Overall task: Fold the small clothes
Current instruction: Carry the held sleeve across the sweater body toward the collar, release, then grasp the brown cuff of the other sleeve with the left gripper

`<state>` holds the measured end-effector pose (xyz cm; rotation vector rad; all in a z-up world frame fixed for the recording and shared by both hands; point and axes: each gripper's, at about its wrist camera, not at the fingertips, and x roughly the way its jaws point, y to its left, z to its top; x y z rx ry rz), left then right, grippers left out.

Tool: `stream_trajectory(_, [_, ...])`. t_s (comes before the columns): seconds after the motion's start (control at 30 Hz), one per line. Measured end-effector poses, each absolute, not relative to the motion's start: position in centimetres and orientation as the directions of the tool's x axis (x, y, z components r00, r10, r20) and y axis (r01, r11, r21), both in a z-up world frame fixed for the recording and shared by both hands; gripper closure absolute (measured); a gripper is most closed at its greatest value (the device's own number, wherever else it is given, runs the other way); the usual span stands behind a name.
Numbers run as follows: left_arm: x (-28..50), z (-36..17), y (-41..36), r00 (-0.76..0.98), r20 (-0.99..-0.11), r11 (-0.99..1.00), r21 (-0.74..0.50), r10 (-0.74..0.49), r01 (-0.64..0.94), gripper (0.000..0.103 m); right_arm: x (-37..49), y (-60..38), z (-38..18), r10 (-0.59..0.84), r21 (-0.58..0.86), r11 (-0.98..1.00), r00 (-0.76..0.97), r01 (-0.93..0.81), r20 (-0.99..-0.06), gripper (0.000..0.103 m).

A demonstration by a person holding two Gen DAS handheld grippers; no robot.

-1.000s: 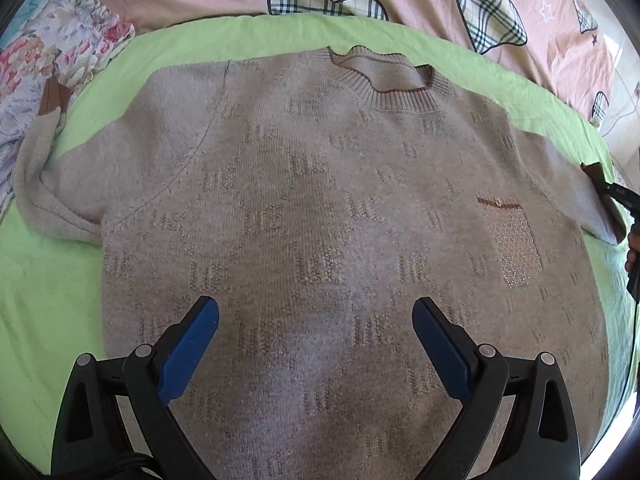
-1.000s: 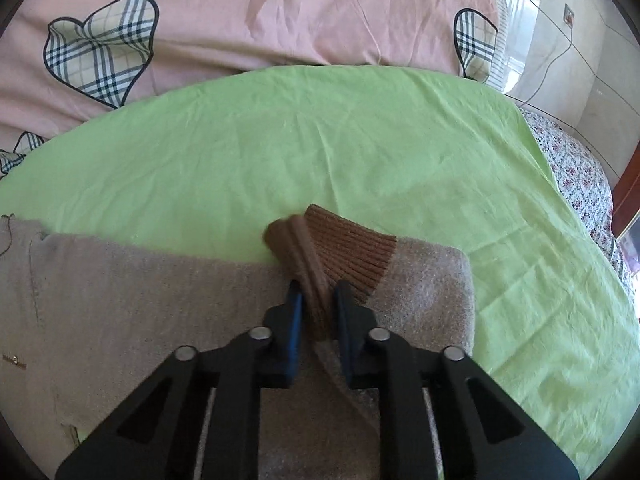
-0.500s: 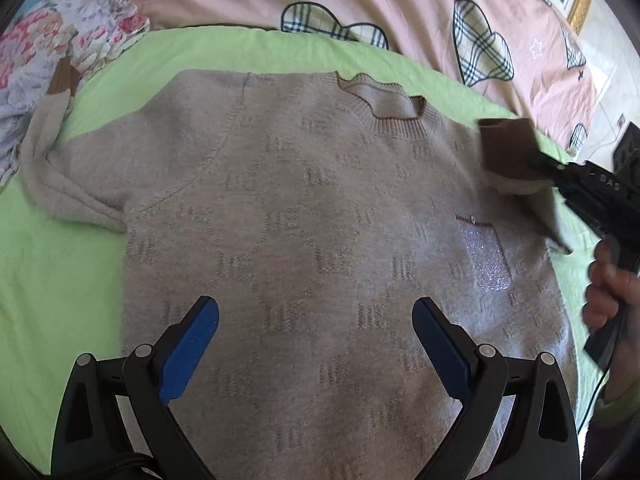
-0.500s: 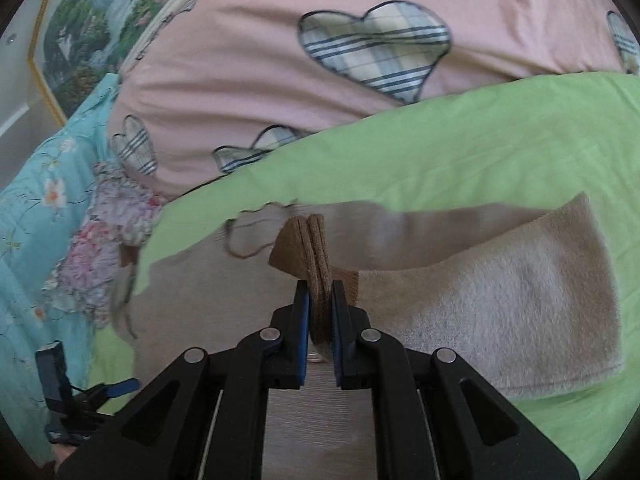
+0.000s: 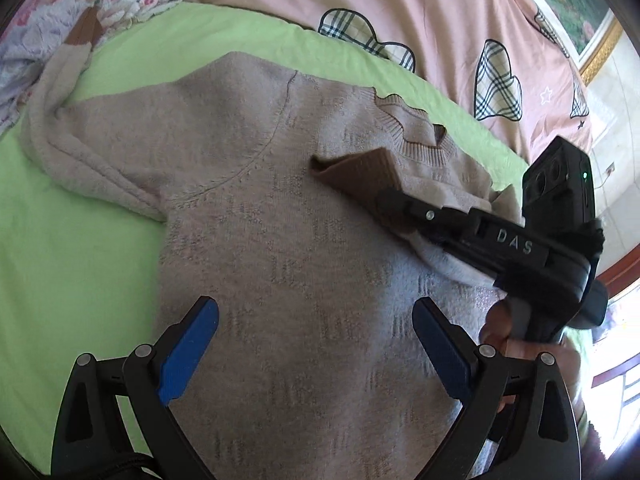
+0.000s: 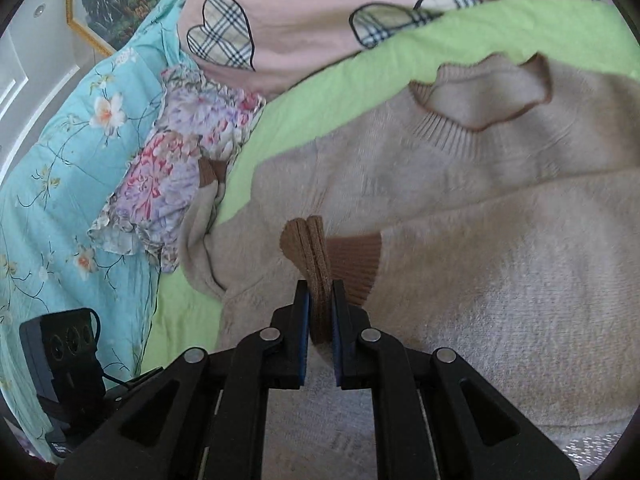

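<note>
on the green sheet lay our sweater, its brown cuff between our right gripper jaws as they eased apart, while our left gripper hung wide open above it.

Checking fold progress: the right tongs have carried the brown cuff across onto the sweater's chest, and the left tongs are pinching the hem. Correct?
Not quite. The left tongs are open, gripping nothing above the sweater, as the left wrist view shows. The right tongs do hold the brown cuff over the chest.
</note>
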<state>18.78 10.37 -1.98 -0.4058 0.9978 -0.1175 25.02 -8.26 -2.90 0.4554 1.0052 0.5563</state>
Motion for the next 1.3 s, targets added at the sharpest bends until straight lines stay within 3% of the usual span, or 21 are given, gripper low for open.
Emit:
stream_trajectory(0.07, [20.0,-2.5,10.4,0.530,-0.786,0.903,-0.422,-0.319,-0.084,0.005,25.0,-8.7,-3.3,0.635,0.616,0.763,0.409,-0.197,-0.655,0.085])
stream_trajectory(0.2, [22.6,-3.2,10.2,0.509,-0.762,0.860,-0.505,-0.401,-0.078,0.005,23.1,-10.7,-1.8,0.619,0.607,0.770,0.463,-0.199,-0.634,0.069])
stream_trajectory(0.3, [24.5,-3.8,9.7,0.498,-0.741,0.832,-0.550,-0.449,-0.067,0.005,21.1,-13.3,-0.3,0.580,0.583,0.793,0.514,-0.178,-0.632,0.067])
stream_trajectory(0.5, [27.7,-4.7,7.8,0.505,-0.751,0.860,-0.509,-0.425,-0.032,0.007,16.4,-17.9,1.0,0.504,0.572,0.815,0.594,-0.089,-0.627,0.067])
stream_trajectory(0.53, [28.1,-4.6,7.6,0.512,-0.746,0.863,-0.504,-0.426,-0.016,0.020,15.6,-18.5,1.1,0.491,0.571,0.818,0.602,-0.070,-0.629,0.067])
stream_trajectory(0.57, [28.5,-4.6,7.2,0.514,-0.745,0.869,-0.495,-0.426,0.002,0.049,15.0,-18.9,1.1,0.483,0.573,0.817,0.609,-0.055,-0.630,0.067])
stream_trajectory(0.6, [28.7,-4.6,6.9,0.507,-0.750,0.875,-0.485,-0.424,0.015,0.068,14.4,-19.4,1.1,0.475,0.576,0.816,0.615,-0.040,-0.630,0.067])
stream_trajectory(0.63, [29.1,-4.8,6.5,0.492,-0.757,0.878,-0.478,-0.430,0.030,0.096,13.9,-19.8,1.1,0.464,0.576,0.817,0.620,-0.024,-0.632,0.067])
stream_trajectory(0.83, [26.7,-1.4,7.3,0.628,-0.709,0.929,-0.364,-0.321,0.064,0.096,12.5,-21.9,1.7,0.395,0.529,0.849,0.645,0.016,-0.654,0.067])
stream_trajectory(1.03, [26.8,-3.6,9.4,0.602,-0.744,0.937,-0.349,-0.290,0.019,0.096,13.6,-26.6,1.5,0.242,0.451,0.880,0.676,0.149,-0.696,0.062])
stream_trajectory(1.17, [25.3,-2.8,10.1,0.685,-0.671,0.917,-0.398,-0.284,-0.010,0.096,16.1,-29.9,1.8,0.101,0.367,0.898,0.699,0.243,-0.708,0.038])
stream_trajectory(1.3, [23.2,-1.7,9.4,0.733,-0.619,0.928,-0.370,-0.281,0.043,0.096,20.4,-32.5,0.5,0.072,0.324,0.904,0.648,0.280,-0.758,0.035])
